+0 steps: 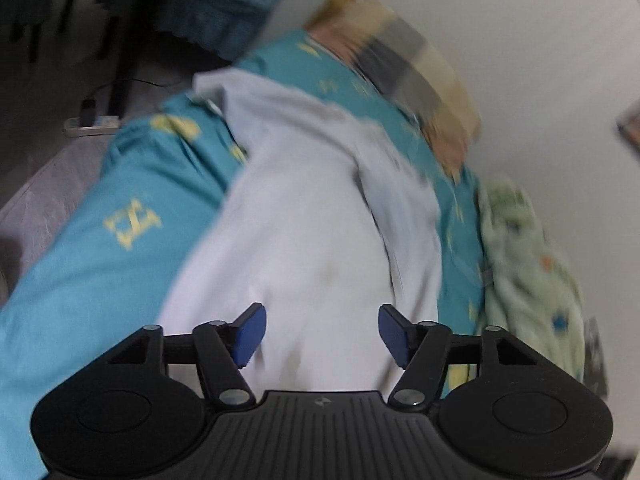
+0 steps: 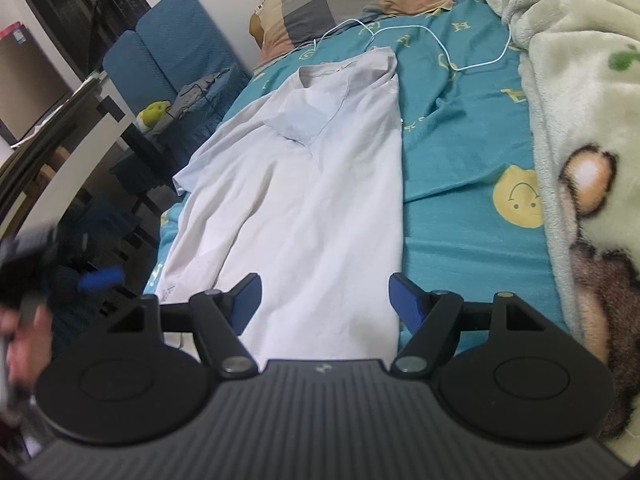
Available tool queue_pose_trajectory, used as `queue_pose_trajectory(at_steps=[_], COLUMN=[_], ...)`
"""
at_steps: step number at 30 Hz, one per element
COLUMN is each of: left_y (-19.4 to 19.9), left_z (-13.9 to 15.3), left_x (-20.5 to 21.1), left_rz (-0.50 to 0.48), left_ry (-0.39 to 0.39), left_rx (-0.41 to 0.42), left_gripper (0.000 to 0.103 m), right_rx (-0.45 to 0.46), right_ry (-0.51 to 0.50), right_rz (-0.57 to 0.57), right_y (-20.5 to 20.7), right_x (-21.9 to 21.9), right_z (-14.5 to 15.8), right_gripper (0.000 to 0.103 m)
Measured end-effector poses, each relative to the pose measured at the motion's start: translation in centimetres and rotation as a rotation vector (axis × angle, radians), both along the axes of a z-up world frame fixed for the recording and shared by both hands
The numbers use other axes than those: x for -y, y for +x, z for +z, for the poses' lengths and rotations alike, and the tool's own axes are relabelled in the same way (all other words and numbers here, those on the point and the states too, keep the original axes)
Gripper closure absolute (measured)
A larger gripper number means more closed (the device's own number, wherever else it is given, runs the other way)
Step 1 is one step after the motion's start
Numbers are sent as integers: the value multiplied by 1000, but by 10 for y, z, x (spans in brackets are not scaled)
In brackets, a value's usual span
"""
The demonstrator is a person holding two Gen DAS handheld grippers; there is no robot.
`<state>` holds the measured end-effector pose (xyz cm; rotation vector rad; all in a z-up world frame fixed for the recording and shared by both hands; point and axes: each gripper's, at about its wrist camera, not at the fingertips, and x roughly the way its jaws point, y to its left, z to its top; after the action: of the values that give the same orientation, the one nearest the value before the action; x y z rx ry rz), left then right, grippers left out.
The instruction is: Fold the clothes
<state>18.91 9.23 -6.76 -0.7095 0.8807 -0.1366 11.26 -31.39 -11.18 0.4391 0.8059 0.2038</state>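
A white T-shirt [image 2: 316,184] of thin, soft knit lies flat on the bed, on a teal bedsheet [image 2: 460,152] printed with yellow motifs. Its right side is folded inward along a straight edge; a short sleeve spreads out on the left side. The ribbed collar points toward a checked pillow [image 2: 344,0] of grey, beige and pink squares. A thin white cable [image 2: 448,60] loops over the sheet between shirt and pillow. A fluffy, pale green fleece blanket [image 2: 580,120] with cartoon prints is bunched along the right side of the bed.

The right hand-held gripper [image 2: 326,300] hovers over the shirt hem, blue-padded jaws spread wide with nothing between them. The left hand-held gripper [image 1: 322,334] hangs above the shirt's middle, jaws apart and empty; its view is motion-blurred. In the right wrist view it shows as a blur beside the bed's left edge.
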Motion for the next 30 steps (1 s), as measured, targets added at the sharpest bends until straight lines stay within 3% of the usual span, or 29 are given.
queue_pose_trajectory(at_steps=[2, 10, 13, 16, 18, 21, 26, 30], left_y=[36, 149, 180, 204, 217, 231, 230, 234], left_z=[-12, -71, -88, -99, -107, -114, -122, -122], left_x=[-20, -66, -83, -91, -96, -99, -105, -109], left_rz=[72, 295, 341, 350, 363, 364, 354, 345], left_ry=[-70, -164, -216, -221, -227, -196, -195, -207], left_rx=[1, 34, 64, 65, 73, 50, 24, 58], left_gripper=[37, 40, 42, 47, 58, 62, 62, 62], right_rx=[-5, -8, -15, -34, -52, -77, -101, -101], right_ry=[0, 9, 7, 35, 55, 91, 110, 121], right_rz=[-7, 7, 31, 35, 26, 14, 15, 24], right_y=[6, 42, 55, 67, 73, 79, 83, 82], right_x=[-2, -22, -31, -32, -30, -26, -27, -28], right_z=[-4, -25, -32, -40, -45, -52, -57, -57], right_gripper=[31, 31, 31, 31, 31, 31, 31, 31])
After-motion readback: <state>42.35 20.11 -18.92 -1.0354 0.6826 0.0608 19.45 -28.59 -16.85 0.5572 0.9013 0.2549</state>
